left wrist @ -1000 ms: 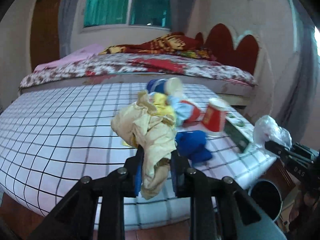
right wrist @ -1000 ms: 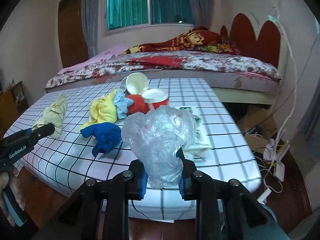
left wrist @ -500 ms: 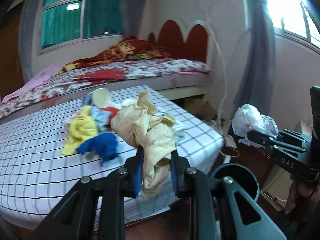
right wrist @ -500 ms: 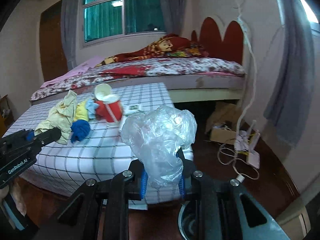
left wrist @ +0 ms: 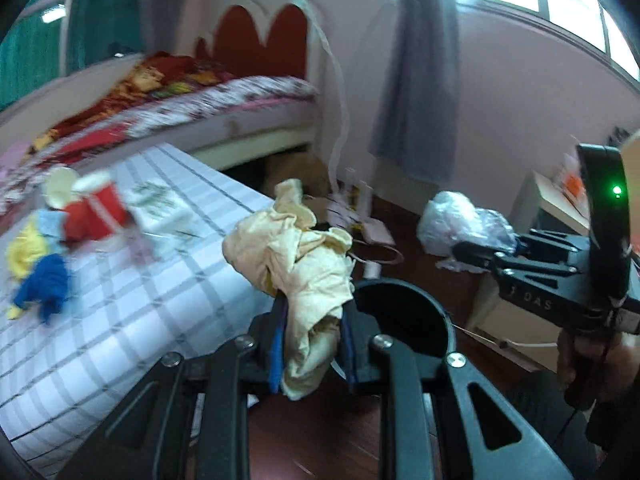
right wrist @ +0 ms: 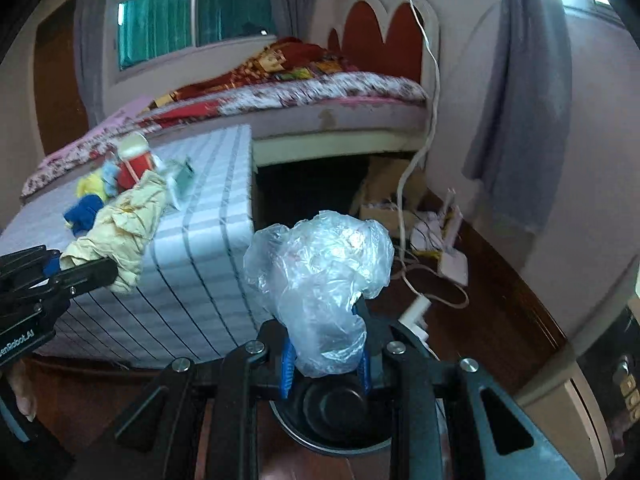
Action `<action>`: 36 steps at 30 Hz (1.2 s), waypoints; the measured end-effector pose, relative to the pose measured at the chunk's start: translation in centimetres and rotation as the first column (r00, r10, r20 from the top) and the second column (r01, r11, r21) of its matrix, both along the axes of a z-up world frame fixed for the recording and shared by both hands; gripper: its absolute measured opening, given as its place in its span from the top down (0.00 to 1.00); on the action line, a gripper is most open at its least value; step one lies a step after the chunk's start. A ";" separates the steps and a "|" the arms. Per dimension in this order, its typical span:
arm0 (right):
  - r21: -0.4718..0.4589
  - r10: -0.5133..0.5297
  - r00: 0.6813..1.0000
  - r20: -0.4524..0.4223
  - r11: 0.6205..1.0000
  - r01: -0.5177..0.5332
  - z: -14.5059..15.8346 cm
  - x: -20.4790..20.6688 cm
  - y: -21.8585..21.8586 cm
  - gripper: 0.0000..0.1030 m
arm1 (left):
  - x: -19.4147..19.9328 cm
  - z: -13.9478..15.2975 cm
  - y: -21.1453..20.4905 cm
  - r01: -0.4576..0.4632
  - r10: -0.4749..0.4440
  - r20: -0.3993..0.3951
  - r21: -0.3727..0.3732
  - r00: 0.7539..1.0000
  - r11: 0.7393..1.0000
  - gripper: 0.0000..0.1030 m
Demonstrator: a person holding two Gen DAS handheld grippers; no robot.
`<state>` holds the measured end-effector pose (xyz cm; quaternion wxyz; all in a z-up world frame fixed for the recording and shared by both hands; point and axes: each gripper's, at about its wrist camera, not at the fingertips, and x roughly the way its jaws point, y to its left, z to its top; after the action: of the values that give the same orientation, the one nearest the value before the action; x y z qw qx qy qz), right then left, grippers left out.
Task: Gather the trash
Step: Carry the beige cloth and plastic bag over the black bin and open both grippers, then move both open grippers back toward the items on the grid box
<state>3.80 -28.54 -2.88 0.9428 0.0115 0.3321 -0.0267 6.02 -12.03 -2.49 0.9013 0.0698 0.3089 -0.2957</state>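
Plastic-laden right tool (right wrist: 325, 354) above bin (right wrist: 332, 412)

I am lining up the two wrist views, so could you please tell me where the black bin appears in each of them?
Left wrist: the black bin sits low and centre-right, on the floor just behind the left gripper and its cream paper wad.
Right wrist: the bin lies at bottom centre, under the right gripper and its clear plastic bag.
Shared landmark: the red scalloped headboard.
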 end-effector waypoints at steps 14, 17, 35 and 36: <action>0.026 0.024 0.981 -0.192 0.999 -0.019 -8.5 1.2 -5.9 0.74 | 3.2 -6.9 -7.5 0.218 -0.206 -0.210 0.036 0.956 0.975 0.76; 0.032 0.034 0.973 -0.227 0.999 -0.028 -9.9 1.9 -6.6 0.74 | 4.1 -8.0 -8.6 0.226 -0.210 -0.247 0.039 0.946 0.973 0.76; 0.024 -0.065 0.939 -0.336 0.997 0.077 -15.6 3.0 -8.1 0.00 | 4.0 -10.4 -3.6 -0.051 0.085 -0.244 0.143 0.966 0.988 0.01; 0.023 -0.070 0.941 -0.332 0.996 0.082 -15.6 2.9 -7.9 0.00 | 4.3 -10.5 -3.4 -0.059 0.093 -0.241 0.144 0.966 0.988 0.01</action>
<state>6.69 -36.40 -18.48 0.8716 0.0369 0.4853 -0.0585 10.29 -15.44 -12.95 0.8595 0.0818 0.4406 -0.2458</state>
